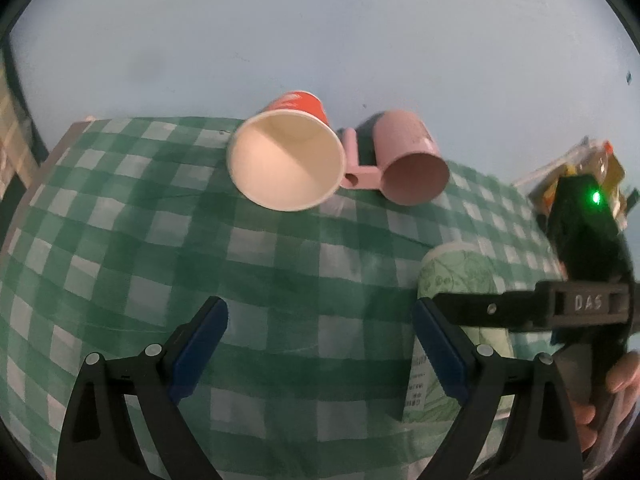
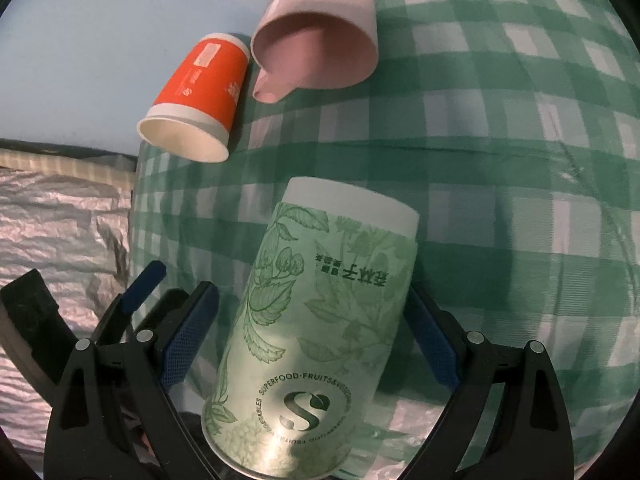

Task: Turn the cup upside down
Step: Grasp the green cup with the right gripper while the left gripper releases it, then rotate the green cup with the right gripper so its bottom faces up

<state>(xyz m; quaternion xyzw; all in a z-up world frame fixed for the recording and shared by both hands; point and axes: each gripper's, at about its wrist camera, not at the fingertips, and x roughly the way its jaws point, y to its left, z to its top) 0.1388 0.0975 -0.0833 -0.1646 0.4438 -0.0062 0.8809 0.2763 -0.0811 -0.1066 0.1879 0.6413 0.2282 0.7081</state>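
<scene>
Green-printed paper cup is standing between the spread fingers of the right gripper, its white closed end pointing away from the camera and its leaf pattern and lettering reading upside down. The blue pad on one side is sitting just clear of the cup wall, while the opposite pad is lying close against the other side; whether that one is touching cannot be told. The cup is tilting slightly over the green-and-white checked cloth covering the counter.

From the left wrist view, the same cup is showing at the right edge, partly hidden behind the right gripper's black body, which is glowing with a small green light. A person's hand is gripping that tool's handle. The left gripper is hovering above the cloth with its fingers released and nothing between them.

Farther back, an orange paper cup is lying on its side with its white inside facing the left camera, and a pink mug is lying beside it, also on its side, its handle touching or nearly touching the orange cup. A crinkled silver sheet is lying beyond the cloth's edge in the right wrist view.
</scene>
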